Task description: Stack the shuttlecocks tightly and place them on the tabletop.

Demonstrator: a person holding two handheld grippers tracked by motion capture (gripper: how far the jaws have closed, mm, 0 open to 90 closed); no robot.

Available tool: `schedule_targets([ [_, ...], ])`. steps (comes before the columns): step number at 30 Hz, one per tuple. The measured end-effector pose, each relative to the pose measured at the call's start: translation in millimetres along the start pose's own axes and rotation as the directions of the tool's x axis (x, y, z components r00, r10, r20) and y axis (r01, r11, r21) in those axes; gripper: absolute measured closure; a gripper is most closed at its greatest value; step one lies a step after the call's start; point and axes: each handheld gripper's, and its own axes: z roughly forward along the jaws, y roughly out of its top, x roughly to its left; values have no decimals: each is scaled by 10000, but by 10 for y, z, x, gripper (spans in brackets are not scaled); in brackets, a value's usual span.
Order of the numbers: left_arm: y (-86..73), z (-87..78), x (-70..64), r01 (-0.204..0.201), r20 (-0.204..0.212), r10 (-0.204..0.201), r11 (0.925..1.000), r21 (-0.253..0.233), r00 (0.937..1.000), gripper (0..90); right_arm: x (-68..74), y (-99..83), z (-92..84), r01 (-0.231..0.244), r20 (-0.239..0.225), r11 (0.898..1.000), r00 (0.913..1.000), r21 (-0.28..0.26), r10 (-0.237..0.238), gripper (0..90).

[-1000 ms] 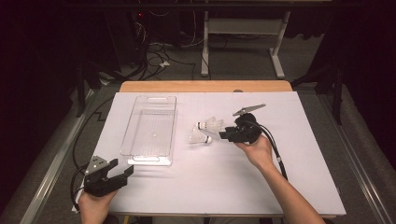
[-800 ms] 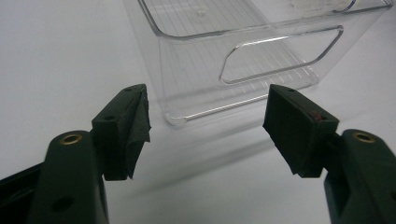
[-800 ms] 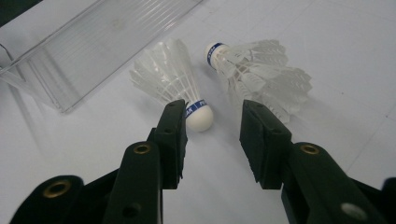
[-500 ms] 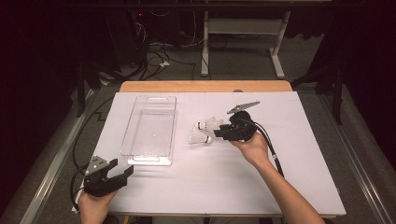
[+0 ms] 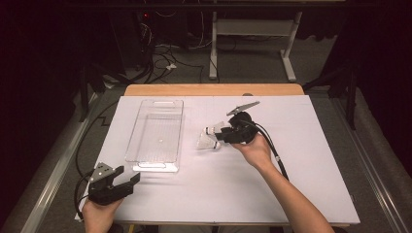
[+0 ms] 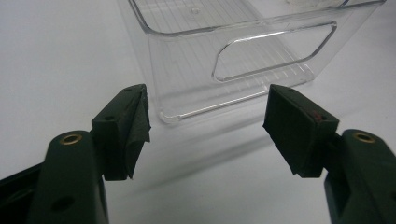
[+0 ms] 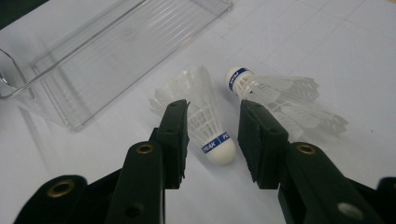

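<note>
mid-desk, the right gripper (image 7: pixel 212 140) straddles a shuttlecock (image 7: pixel 208 123), pads apart, not pressing. near the front left corner, the left gripper (image 6: pixel 205 130) gapes empty.

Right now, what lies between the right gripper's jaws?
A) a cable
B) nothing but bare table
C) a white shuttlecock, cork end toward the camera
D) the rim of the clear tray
C: in the right gripper view the nearer shuttlecock lies between the two black jaws of the right gripper with its cork toward the camera, while the clear tray sits apart to the upper left.
</note>
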Motion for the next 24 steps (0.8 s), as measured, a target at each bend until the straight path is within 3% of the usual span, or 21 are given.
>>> schedule_targets([
  [24, -6, 0, 13, 67, -67, -67, 10000, 61, 10000, 322, 188, 302, 369, -8, 230, 9948, 9997, 1017, -15, 603],
])
